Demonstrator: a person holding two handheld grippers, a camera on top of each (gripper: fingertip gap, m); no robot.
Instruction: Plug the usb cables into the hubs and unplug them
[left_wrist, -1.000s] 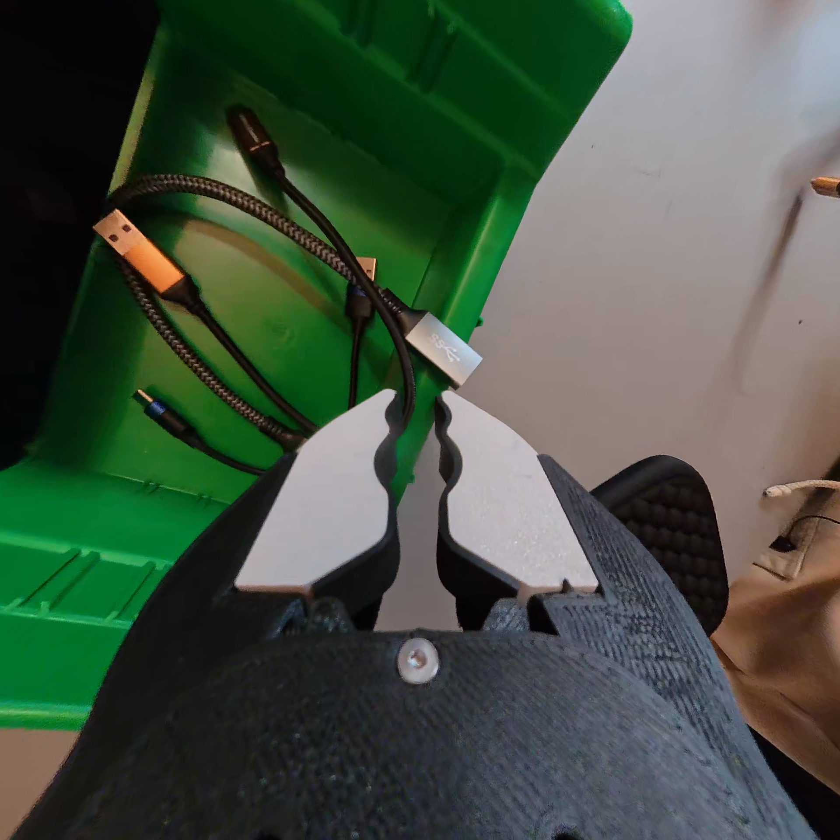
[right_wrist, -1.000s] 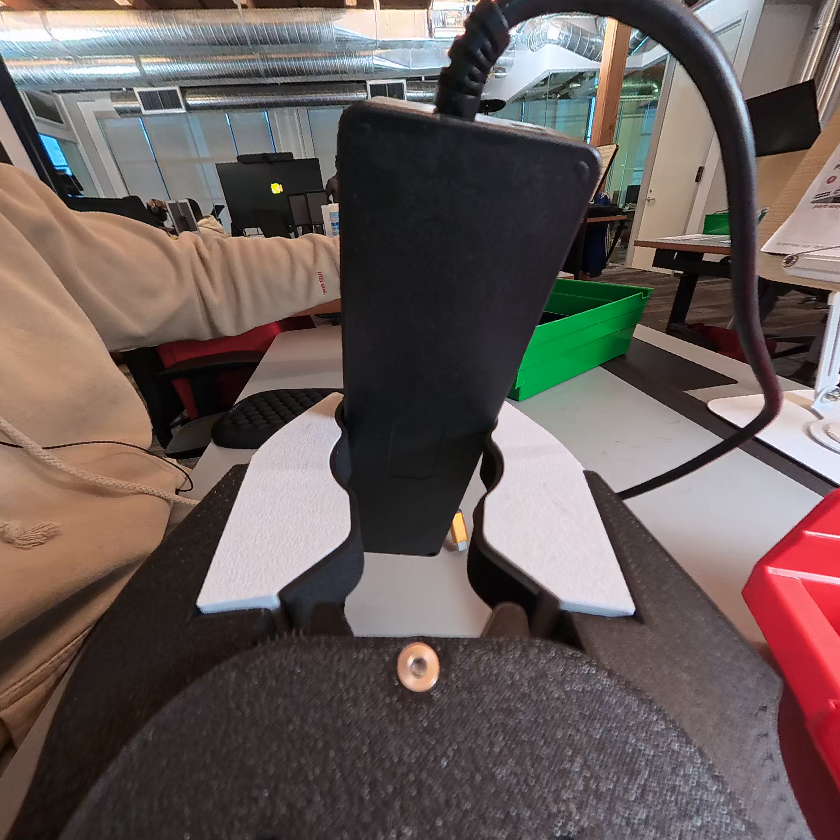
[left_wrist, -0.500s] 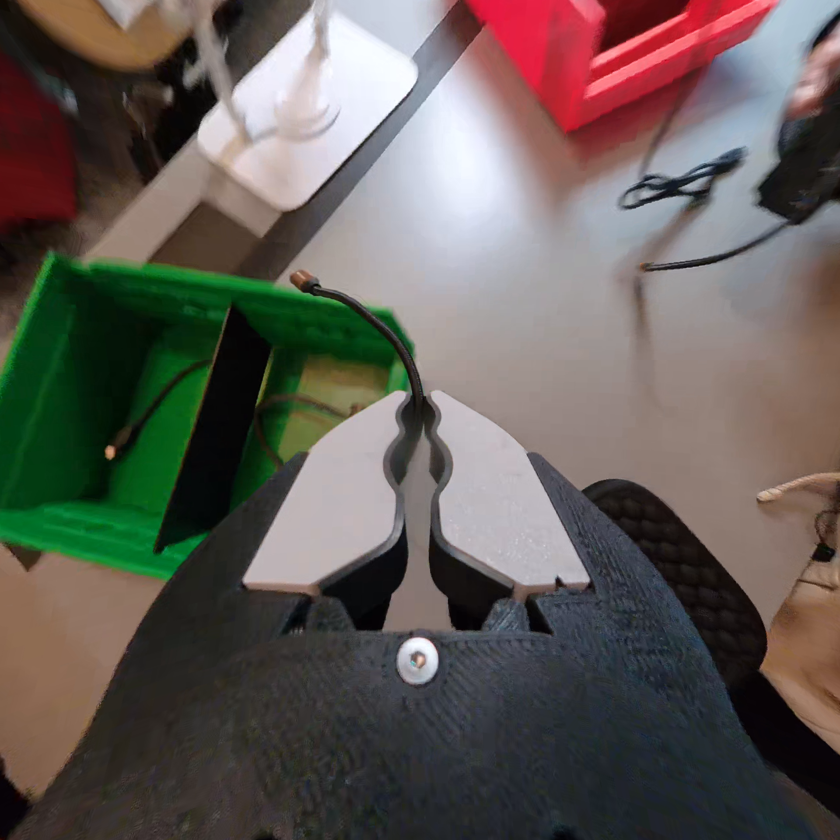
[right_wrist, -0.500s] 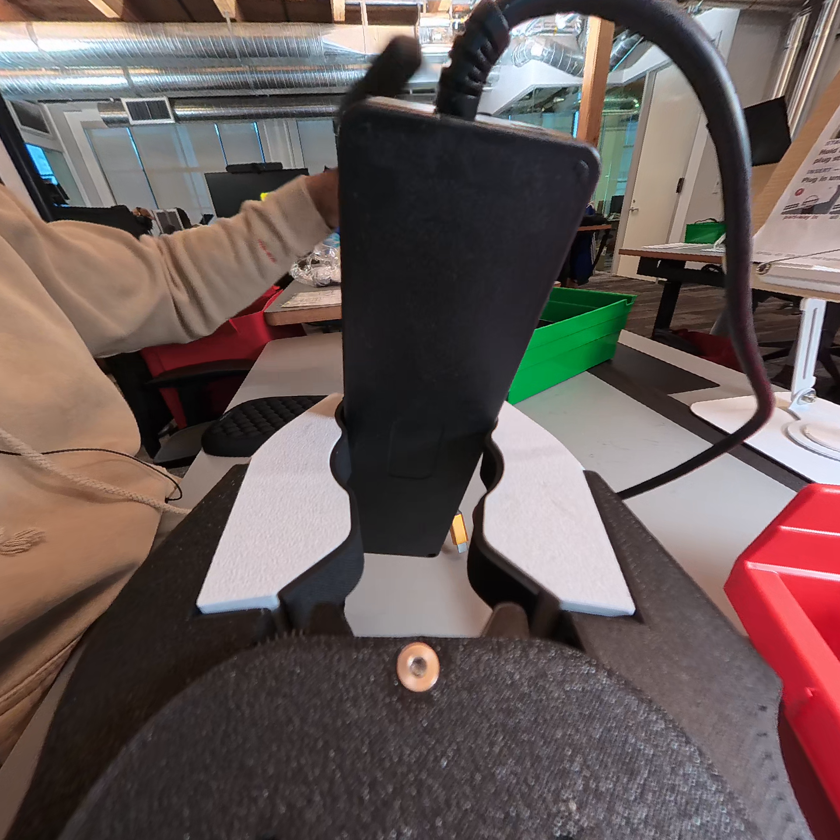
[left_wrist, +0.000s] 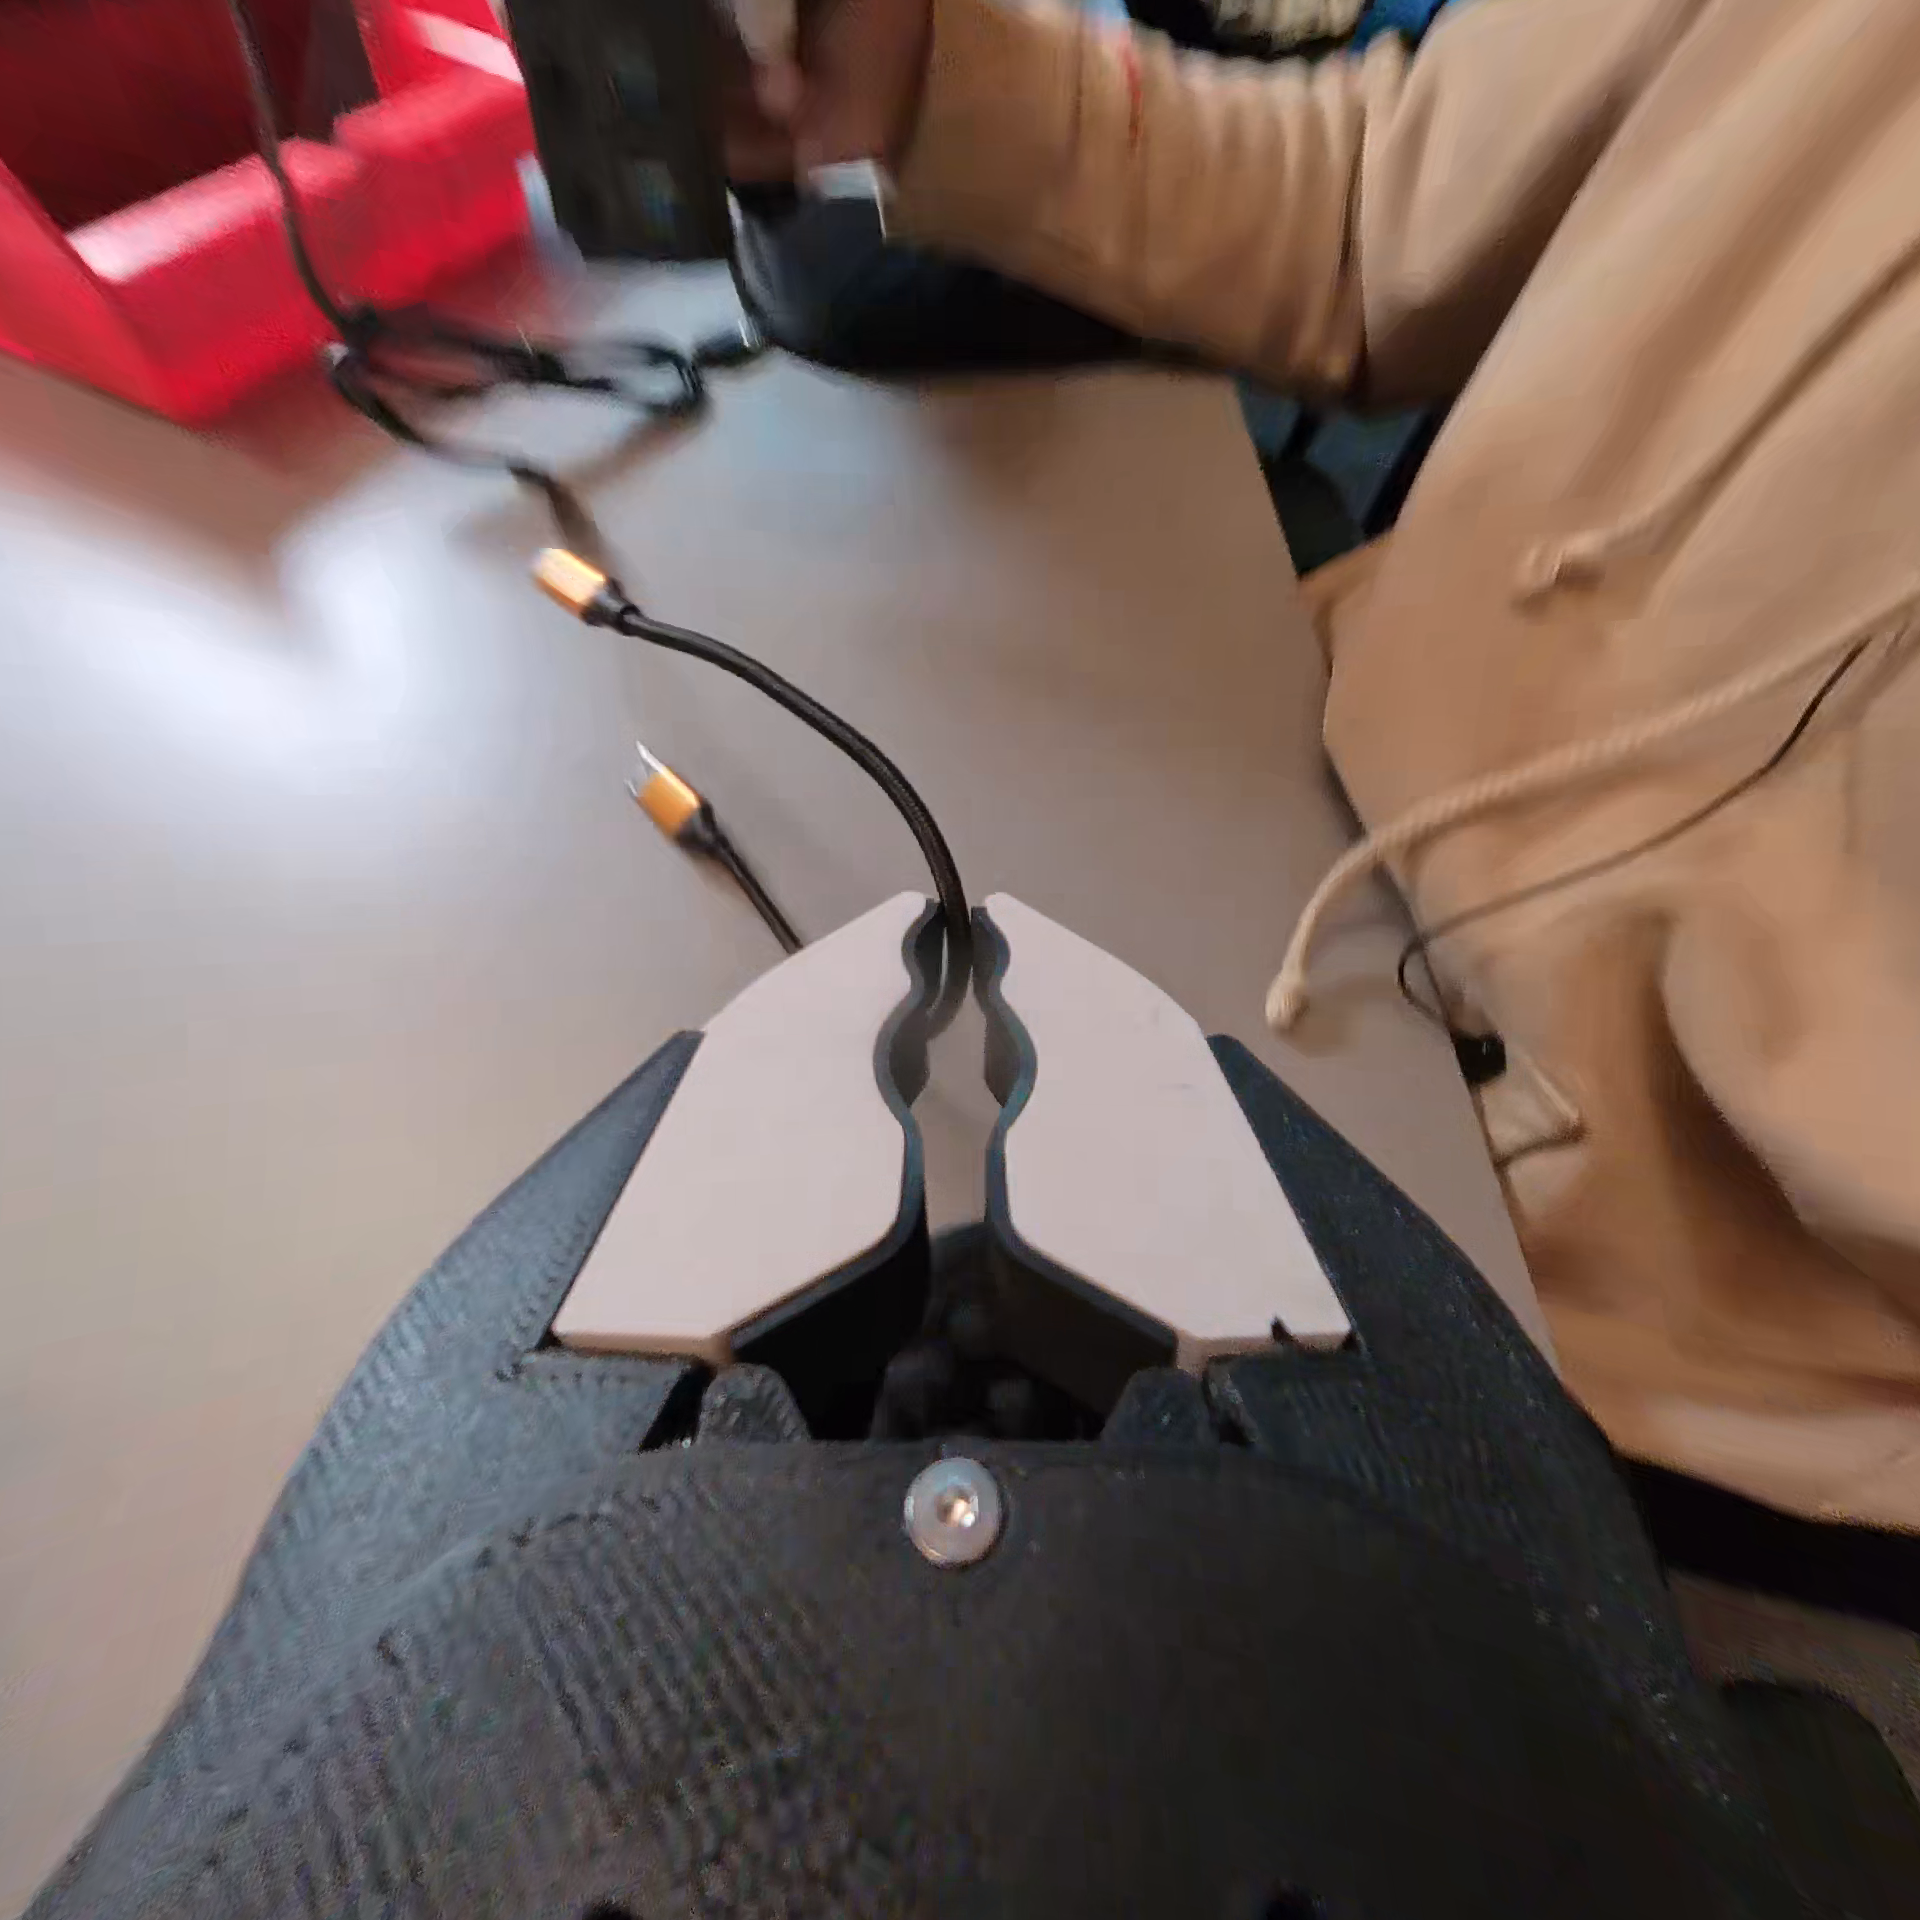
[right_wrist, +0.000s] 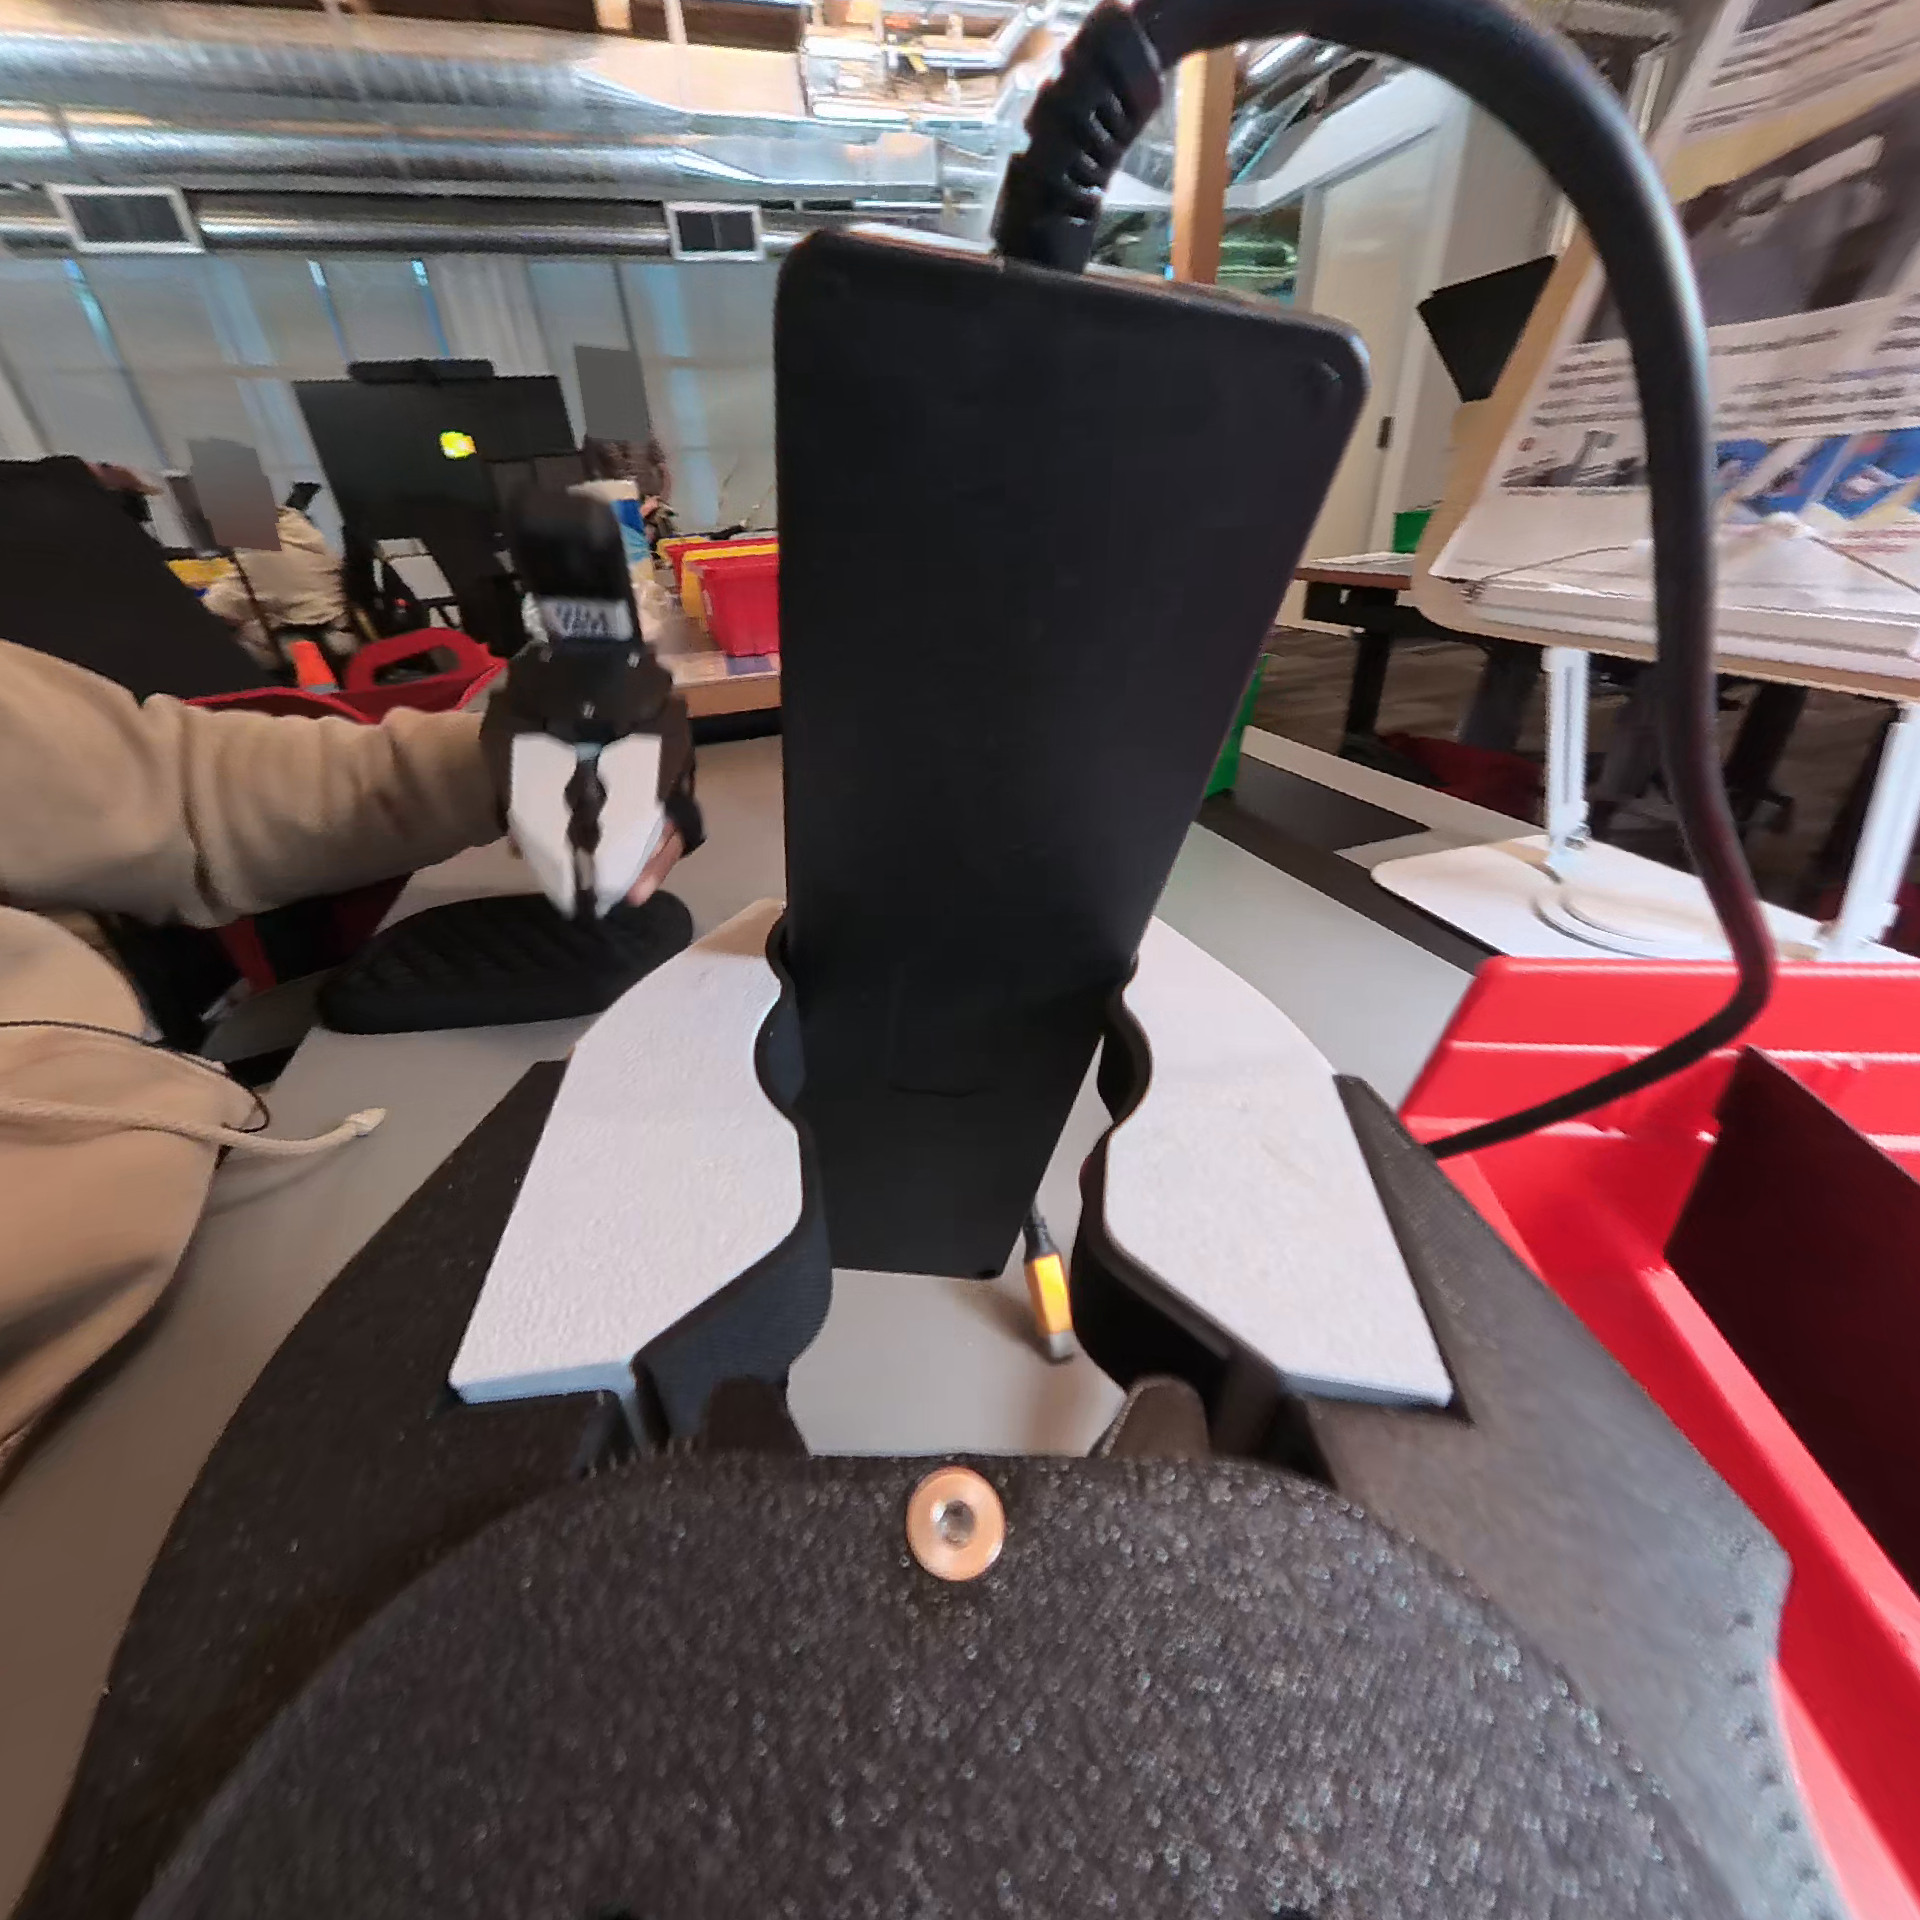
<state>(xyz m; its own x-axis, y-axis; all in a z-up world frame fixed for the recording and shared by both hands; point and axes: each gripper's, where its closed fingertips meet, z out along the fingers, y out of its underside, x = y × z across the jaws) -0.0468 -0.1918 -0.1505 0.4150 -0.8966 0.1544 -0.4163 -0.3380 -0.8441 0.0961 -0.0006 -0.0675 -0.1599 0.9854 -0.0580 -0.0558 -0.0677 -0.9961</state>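
My left gripper (left_wrist: 954, 909) is shut on a black braided USB cable (left_wrist: 831, 727) above the grey table. The cable arcs up and left to an orange plug (left_wrist: 569, 584). A second orange plug (left_wrist: 665, 795) sticks out beside my left finger. My right gripper (right_wrist: 951, 951) is shut on a black hub (right_wrist: 1029, 675) and holds it upright. The hub's own thick cable (right_wrist: 1683, 520) loops over its top and down to the right. The hub appears blurred at the top of the left wrist view (left_wrist: 634, 125). The left gripper shows in the right wrist view (right_wrist: 587, 800), left of the hub.
A red bin (right_wrist: 1558, 1049) stands close on the right of the hub and also shows in the left wrist view (left_wrist: 208, 239). An orange plug (right_wrist: 1049, 1288) lies under the hub. A black wrist rest (right_wrist: 499, 966), a white stand base (right_wrist: 1475, 894) and a tan sleeve (right_wrist: 208, 790) are nearby.
My left gripper lifted the braided cable out of the green bin and swung it across the table toward the hub. My right gripper kept hold of the hub and shifted nearer the red bin.
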